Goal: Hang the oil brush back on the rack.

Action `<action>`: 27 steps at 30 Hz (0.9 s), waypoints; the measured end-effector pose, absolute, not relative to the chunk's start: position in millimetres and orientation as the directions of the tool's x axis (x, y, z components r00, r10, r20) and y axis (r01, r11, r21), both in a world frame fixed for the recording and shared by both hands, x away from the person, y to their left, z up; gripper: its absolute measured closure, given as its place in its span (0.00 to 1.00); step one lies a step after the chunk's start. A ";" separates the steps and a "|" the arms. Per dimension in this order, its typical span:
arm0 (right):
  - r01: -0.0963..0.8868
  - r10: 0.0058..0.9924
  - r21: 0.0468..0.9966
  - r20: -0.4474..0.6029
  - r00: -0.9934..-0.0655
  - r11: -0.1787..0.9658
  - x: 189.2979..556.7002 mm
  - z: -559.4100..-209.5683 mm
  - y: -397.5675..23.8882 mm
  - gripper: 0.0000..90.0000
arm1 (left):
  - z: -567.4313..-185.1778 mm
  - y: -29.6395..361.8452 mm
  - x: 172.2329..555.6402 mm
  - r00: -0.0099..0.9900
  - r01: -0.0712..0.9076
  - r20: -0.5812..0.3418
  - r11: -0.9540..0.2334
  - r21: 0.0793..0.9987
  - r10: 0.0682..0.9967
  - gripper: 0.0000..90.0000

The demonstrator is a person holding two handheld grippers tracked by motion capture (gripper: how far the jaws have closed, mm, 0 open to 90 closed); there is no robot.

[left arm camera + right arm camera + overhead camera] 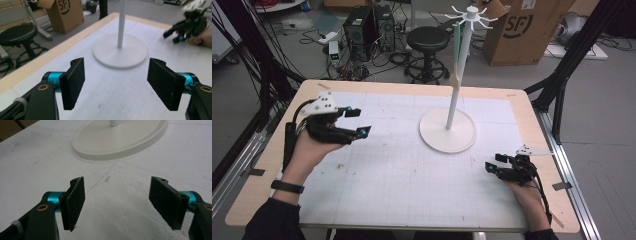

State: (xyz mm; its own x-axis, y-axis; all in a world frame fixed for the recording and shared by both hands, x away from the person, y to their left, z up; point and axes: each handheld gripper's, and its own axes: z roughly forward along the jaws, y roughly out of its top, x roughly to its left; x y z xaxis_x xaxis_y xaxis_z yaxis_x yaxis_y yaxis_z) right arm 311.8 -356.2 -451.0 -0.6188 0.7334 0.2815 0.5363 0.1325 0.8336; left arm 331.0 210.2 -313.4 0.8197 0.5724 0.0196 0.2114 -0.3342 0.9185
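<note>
A: Eyes on the left gripper (358, 121) — it's lifted off the table (272, 165), fingers (72, 82) spread wide with nothing between them.

B: And straight ahead of those fingers, in the left gripper view, sits the white stand (120, 50), its round base flat on the white mat (112, 100) and its pole rising out of frame.

A: From above, that pole climbs to a ring of little hooks (472, 16), with a pale green strip (457, 37) hanging alongside it.

B: Over to the right gripper (496, 164) — low, near the table's right edge, a hand (526, 197) behind it.

A: Its fingers (73, 203) are wide apart too, empty, just bare mat between them.

B: The stand's base (120, 142) lies beyond those fingers, apart from them.

A: The right gripper also shows far off in the left gripper view, past the right finger, well apart from the base.

B: Behind the table: a black stool (428, 40), a cardboard box (524, 30), computer towers (367, 30) on the floor.
</note>
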 end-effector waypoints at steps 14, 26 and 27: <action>0.538 0.737 0.833 0.280 -0.615 0.132 311.5 -450.9 -356.0 0.32 | -399.4 254.0 303.7 0.779 0.289 -0.033 -0.313 0.905 0.626 0.25; 0.537 0.738 0.833 0.278 -0.615 0.134 311.5 -451.0 -355.9 0.32 | -436.4 262.6 296.8 0.759 0.324 -0.069 -0.283 0.903 0.647 0.23; 0.538 0.738 0.832 0.280 -0.614 0.133 311.4 -450.9 -355.9 0.32 | -438.1 262.7 296.9 0.759 0.326 -0.072 -0.282 0.902 0.647 0.23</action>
